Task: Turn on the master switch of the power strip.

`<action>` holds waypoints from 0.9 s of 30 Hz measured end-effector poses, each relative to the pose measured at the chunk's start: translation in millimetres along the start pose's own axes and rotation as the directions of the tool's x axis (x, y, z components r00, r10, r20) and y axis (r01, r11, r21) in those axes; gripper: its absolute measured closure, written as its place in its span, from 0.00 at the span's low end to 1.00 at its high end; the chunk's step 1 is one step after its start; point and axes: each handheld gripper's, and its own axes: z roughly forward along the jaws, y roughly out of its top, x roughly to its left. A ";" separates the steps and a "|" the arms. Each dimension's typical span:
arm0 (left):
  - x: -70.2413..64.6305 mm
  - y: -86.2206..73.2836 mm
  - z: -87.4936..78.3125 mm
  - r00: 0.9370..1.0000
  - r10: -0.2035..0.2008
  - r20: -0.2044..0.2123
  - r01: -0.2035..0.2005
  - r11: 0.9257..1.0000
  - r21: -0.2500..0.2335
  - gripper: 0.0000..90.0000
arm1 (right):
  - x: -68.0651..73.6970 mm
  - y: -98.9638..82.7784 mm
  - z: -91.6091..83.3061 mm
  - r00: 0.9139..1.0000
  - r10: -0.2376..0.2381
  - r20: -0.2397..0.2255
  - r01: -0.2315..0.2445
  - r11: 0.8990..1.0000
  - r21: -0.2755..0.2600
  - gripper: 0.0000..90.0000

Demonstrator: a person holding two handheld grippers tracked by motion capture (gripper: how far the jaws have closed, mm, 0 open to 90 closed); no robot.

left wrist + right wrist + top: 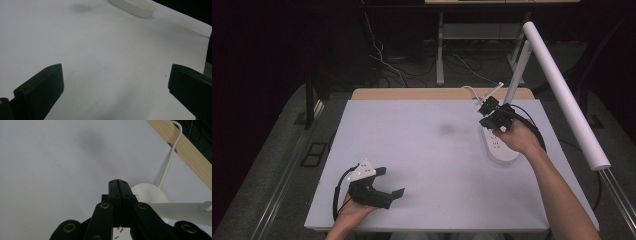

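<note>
Power strip (500, 145) lies far right on the tabletop (412, 150) under the closed, empty right tongs (490, 114), best pressed squarely on its switch; left tongs (393, 186) rest open, near left.

My left gripper (388, 187): black body, grey three-cornered top plate, black cable looping off. My right gripper (488, 106): black, brass-ringed screws, black cable. Both forearms bare, no sleeves.
</note>
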 end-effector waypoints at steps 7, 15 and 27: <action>0.3 -0.1 0.3 1.000 -0.001 0.002 0.001 1.000 0.001 0.00 | -7.2 1.7 10.0 0.999 0.034 0.034 -0.035 0.999 0.023 0.99; 0.4 -0.2 1.1 1.000 -0.003 0.001 0.003 1.000 -0.001 0.00 | -15.6 2.4 24.0 0.996 0.072 0.062 -0.075 0.996 0.056 0.99; 1.3 -0.2 0.9 1.000 -0.003 0.001 0.003 1.000 -0.001 0.00 | -19.0 5.3 43.9 0.992 0.094 0.081 -0.101 0.991 0.084 0.99</action>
